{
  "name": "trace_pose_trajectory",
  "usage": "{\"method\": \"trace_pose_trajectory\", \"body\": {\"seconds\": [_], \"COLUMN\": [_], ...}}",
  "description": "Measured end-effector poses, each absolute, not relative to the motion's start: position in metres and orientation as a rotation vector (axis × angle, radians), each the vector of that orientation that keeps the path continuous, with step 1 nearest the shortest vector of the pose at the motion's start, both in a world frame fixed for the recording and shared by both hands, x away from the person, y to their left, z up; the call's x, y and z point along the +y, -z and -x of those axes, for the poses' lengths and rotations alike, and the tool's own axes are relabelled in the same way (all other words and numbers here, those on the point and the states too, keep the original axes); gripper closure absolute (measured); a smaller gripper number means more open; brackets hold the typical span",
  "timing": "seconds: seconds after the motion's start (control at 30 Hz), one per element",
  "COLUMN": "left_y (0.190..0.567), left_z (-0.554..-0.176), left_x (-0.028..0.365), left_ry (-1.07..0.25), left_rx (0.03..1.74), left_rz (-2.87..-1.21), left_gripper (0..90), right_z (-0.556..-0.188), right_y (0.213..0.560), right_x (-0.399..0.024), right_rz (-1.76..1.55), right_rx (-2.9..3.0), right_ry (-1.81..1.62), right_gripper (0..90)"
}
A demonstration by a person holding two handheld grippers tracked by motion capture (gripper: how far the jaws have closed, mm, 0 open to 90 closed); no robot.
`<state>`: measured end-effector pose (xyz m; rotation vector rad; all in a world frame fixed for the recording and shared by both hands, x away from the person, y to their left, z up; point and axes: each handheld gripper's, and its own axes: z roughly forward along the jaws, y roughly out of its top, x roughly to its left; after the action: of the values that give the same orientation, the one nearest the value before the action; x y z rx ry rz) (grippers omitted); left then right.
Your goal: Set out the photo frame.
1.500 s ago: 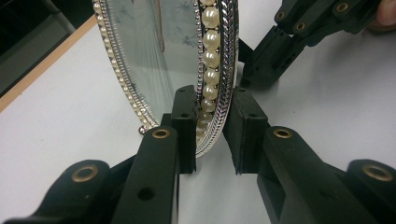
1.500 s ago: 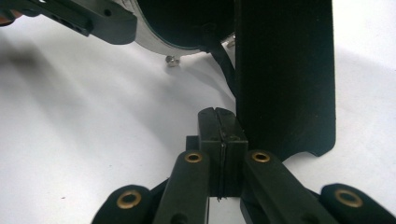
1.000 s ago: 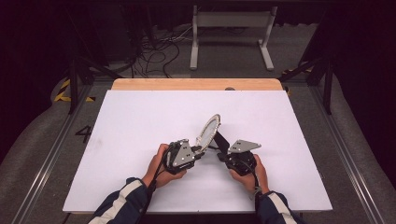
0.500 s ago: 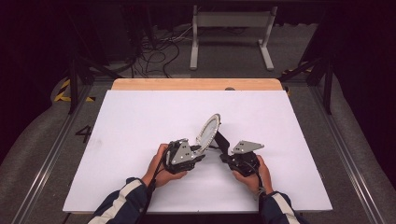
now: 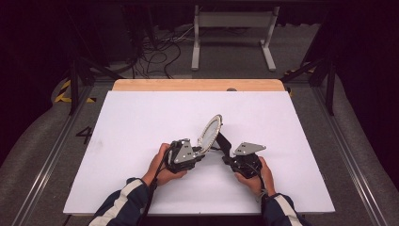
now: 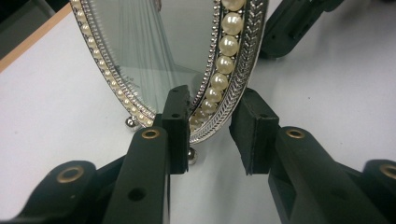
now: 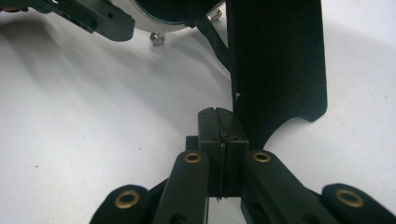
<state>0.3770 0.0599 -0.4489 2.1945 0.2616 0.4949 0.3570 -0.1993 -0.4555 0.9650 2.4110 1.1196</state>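
Left gripper (image 6: 212, 128) sat at the bottom rim of the oval mirror (image 6: 154, 51), jaws part-spread and straddling the pearl-and-silver frame. Jaws had just been closing a bit, rim between them. One pad looked against the glass side; the other stood clear of the back edge with a visible gap. So not a real pinch, as far as I could judge.

Right gripper (image 7: 223, 135) was pressed together. It sat hard against the lower edge of the mirror's black back stand (image 7: 278, 60). Whether the stand's edge was caught between the pads or just beside them, I couldn't tell; the seam looked closed.

Mirror stood tilted on the white surface (image 5: 141, 122), near the front middle, between the two grippers in the high view (image 5: 210, 132). Small ball feet (image 6: 130, 122) rested on the surface.

My read of the step: setting up or adjusting the mirror, one gripper steadying the frame, the other working the stand. Next move probably needs the left jaws to close fully on the rim before the stand gets swung, otherwise the mirror could slip or tip.

Hard to make out:
- Top of the mirror was cut off in the left gripper view.
- Stand hinge was hidden behind the frame.
- High view was too small to show jaw contact at either gripper.
- Reflection in the glass was blurred, nothing readable.
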Motion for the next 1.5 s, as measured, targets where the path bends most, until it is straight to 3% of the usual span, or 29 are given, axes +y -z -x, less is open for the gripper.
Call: {"method": "trace_pose_trajectory", "body": {"seconds": [1.5], "left_y": [0.449], "left_z": [-0.366], "left_x": [0.042], "left_ry": [-0.433], "left_rx": [0.225], "left_rz": [-2.153], "left_gripper": [70.4], "right_z": [-0.373], "right_y": [0.459], "right_x": [-0.213], "right_rz": [-1.042], "right_rx": [2.336], "right_ry": [-1.103], "right_gripper": [86.9]}}
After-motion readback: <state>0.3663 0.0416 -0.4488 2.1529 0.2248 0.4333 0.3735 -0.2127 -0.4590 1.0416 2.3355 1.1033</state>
